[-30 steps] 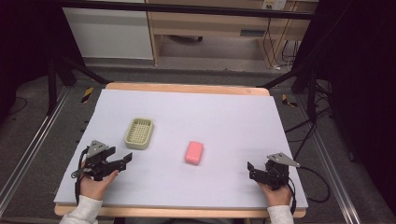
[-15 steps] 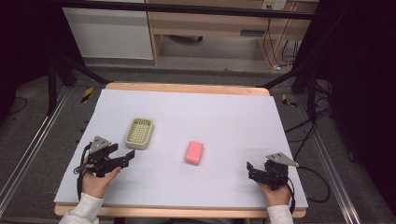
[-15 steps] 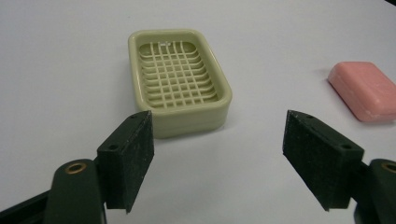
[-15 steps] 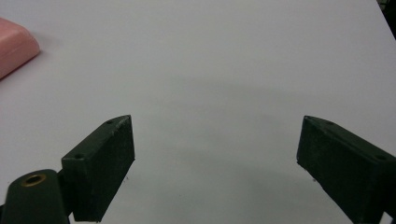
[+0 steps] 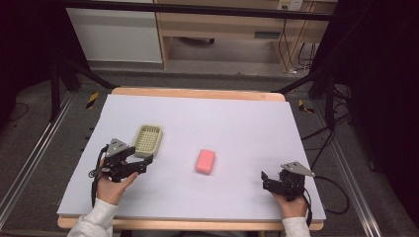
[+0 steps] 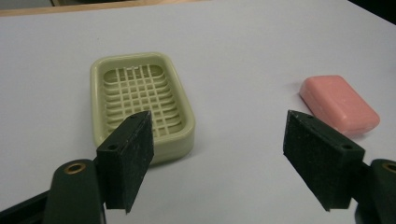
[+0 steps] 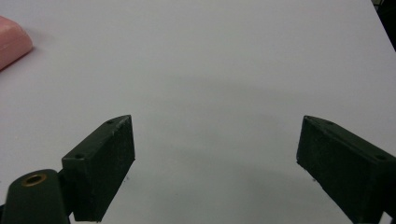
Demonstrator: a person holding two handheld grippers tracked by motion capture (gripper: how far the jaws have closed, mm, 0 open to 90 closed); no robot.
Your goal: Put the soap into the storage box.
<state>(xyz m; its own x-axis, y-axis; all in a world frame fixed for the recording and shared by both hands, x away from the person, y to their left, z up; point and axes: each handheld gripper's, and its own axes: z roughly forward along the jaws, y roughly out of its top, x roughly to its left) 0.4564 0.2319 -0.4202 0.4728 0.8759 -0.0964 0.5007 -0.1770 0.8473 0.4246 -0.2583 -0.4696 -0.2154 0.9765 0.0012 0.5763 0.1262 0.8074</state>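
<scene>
The table [image 5: 197,113] carries a green dish [image 5: 148,140] at left centre and a pink soap [image 5: 205,161] lying apart to its right. My left gripper [image 5: 142,162] hangs just short of the dish, jaws spread wide with nothing between them. My right gripper [image 5: 265,179] sits near the right front corner, well apart from the soap, jaws open and empty too.

High view overlooks table [image 5: 247,123] — gripper views skim it closely.
</scene>
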